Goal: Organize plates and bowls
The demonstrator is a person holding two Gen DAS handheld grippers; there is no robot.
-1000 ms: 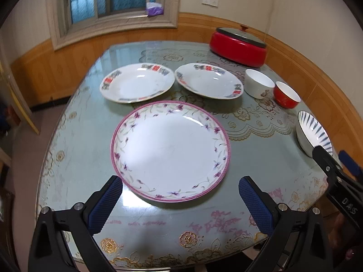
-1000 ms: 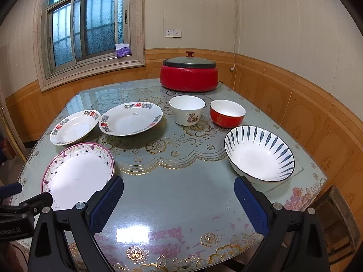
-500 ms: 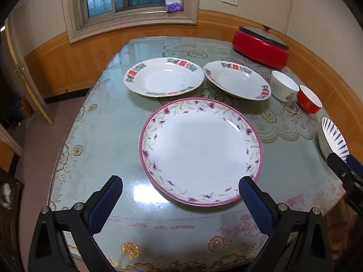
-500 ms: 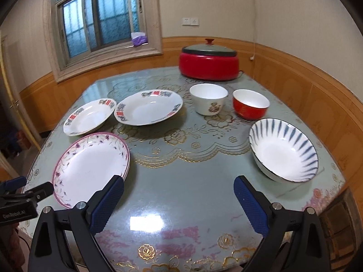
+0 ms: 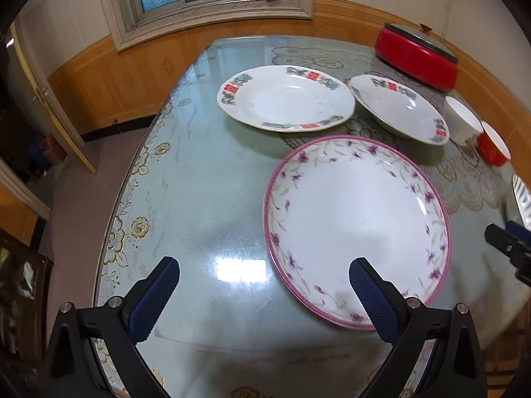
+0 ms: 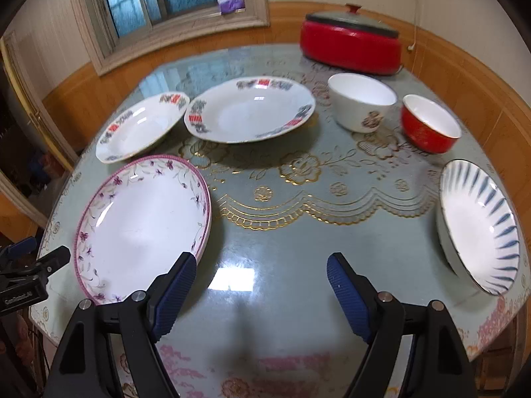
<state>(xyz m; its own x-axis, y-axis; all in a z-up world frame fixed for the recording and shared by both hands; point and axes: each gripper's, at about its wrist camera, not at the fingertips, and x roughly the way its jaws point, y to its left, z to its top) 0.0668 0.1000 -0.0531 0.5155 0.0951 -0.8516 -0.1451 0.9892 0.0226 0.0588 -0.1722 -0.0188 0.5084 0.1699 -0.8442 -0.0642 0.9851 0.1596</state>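
Observation:
A large pink-rimmed floral plate [image 5: 356, 222] [image 6: 139, 219] lies near the table's front left. Behind it lie two white plates with red-and-blue marks, one on the left [image 5: 285, 98] [image 6: 141, 131] and one on the right [image 5: 398, 107] [image 6: 249, 111]. A white bowl [image 6: 361, 101], a red bowl [image 6: 429, 127] and a blue-striped bowl [image 6: 478, 232] stand to the right. My left gripper [image 5: 264, 285] is open and empty, just left of the floral plate's near rim. My right gripper [image 6: 262, 277] is open and empty, over bare table between the floral plate and the striped bowl.
A red lidded electric pot [image 6: 351, 41] stands at the back right of the glass-topped table [image 5: 199, 179]. A window and wooden wall panels lie behind. The table's left edge drops to the floor near a door [image 5: 43, 99].
Both grippers have swung to the left and come closer to the table. The floral plate now sits right of the left gripper's centre. The dishes have not moved.

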